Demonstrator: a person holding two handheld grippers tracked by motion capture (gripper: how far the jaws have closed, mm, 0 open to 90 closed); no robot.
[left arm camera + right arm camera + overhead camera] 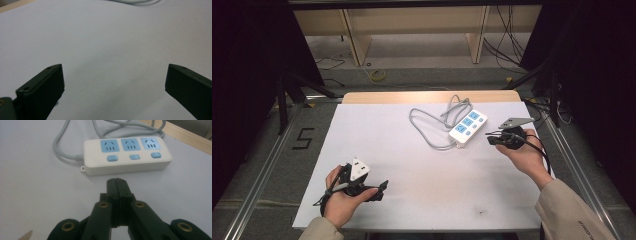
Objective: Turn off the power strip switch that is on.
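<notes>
A white power strip (468, 126) (127, 156) with three blue sockets and three blue switches lies on the white table at the back right; its grey cable (432, 120) (62, 147) loops away to the left. My right gripper (490, 140) (116, 181) is shut with nothing between its jaws, its tip a short way in front of the strip's long side and not touching it. My left gripper (382, 188) (113, 80) rests low at the front left of the table, jaws wide open over bare white surface.
The white table top (422, 185) has a wooden strip (432, 96) along its far edge. Metal rails (267, 165) run along both sides, and dark curtains stand left and right. Loose cables (507, 45) lie on the floor behind.
</notes>
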